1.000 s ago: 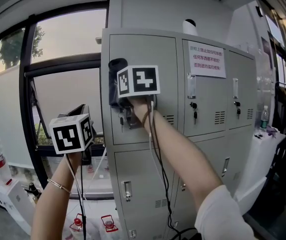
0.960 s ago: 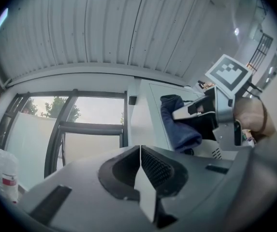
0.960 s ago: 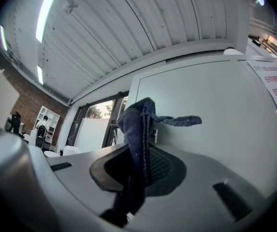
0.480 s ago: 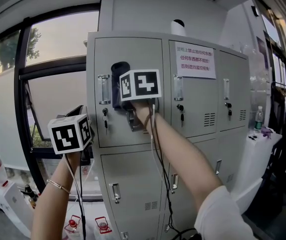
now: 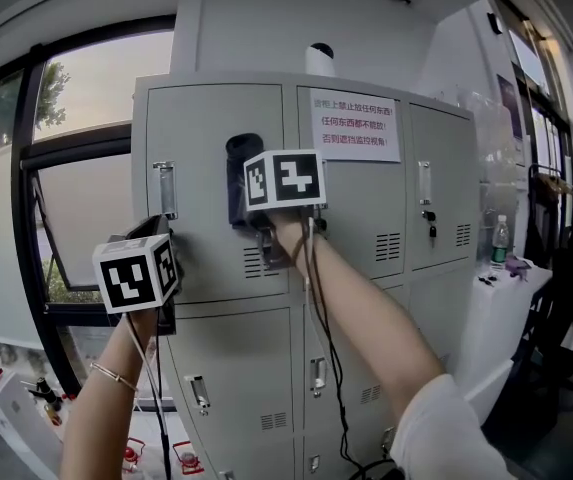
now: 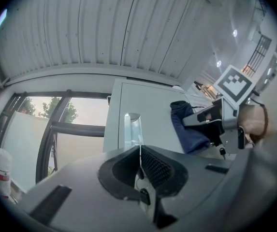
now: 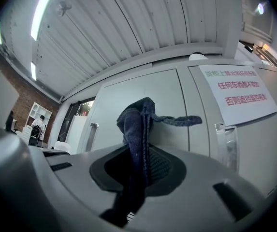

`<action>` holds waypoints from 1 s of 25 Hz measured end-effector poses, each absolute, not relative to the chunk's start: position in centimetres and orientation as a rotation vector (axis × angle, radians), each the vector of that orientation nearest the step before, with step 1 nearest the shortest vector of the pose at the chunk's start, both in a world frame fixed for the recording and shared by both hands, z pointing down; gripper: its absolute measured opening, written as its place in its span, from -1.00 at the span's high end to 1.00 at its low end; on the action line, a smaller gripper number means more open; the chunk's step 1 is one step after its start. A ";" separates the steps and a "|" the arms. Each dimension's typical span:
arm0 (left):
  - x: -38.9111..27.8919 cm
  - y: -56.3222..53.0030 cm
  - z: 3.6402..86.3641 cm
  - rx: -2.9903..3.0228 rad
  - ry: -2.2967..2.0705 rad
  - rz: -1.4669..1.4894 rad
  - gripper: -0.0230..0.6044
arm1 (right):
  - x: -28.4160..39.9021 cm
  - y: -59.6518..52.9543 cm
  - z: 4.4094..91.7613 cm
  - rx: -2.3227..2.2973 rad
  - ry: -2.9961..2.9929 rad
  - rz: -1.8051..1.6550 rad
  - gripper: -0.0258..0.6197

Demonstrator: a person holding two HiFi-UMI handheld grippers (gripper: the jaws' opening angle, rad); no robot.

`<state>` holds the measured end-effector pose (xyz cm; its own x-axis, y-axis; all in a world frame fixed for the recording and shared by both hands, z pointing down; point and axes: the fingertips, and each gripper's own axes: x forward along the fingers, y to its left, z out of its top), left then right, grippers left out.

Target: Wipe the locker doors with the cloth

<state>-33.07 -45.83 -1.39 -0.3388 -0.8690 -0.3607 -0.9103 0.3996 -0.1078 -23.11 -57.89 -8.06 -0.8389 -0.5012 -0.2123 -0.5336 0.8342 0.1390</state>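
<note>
Two hand-held grippers, one cloth, and one grey metal locker bank [image 5: 206,268] seen from below.

The right gripper [image 5: 249,208], topped by a black-and-white marker cube, is raised at the end of an outstretched bare forearm [image 5: 366,318]. Its jaws are clamped on a dark blue fabric cloth [image 7: 136,129]. The cloth runs down between the jaws, and a bunched fold with one loose tail sticks out past the tips. In the head view the cloth [image 5: 243,173] sits against the face of the upper-left locker door [image 5: 196,138], near that door's right edge.

The left gripper [image 6: 139,161] has its jaws closed together with nothing between them. In the head view it [image 5: 156,236] is held lower and to the left, in front of the lower left corner of the same door. Whether it touches the door cannot be told.

The locker shows six doors: three in the upper row and three below. One white paper notice with red print [image 5: 355,126] is stuck on the upper-middle door. One clear upright handle [image 5: 165,190] is on the upper-left door and another [image 5: 424,183] on the upper-right door. One white rounded object [image 5: 318,60] stands on top of the locker. One plastic bottle [image 5: 499,240] stands to the right of the locker. A dark-framed window [image 5: 66,168] fills the left side.
</note>
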 end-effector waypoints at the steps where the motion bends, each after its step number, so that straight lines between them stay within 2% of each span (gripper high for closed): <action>1: -32.7 -46.2 -1.5 -1.535 2.302 0.163 0.89 | -22.5 -58.4 -8.1 -0.814 2.844 0.285 0.77; 25: -22.2 -55.3 -1.4 -1.611 2.254 0.168 0.89 | -11.6 -66.3 -8.0 -0.889 2.813 0.262 0.76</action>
<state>-22.18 -55.31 -1.38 -0.2820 -0.8898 -0.3587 -0.9332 0.3411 -0.1126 -11.62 -66.31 -8.04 -0.8051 -0.5498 -0.2223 -0.5814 0.8057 0.1131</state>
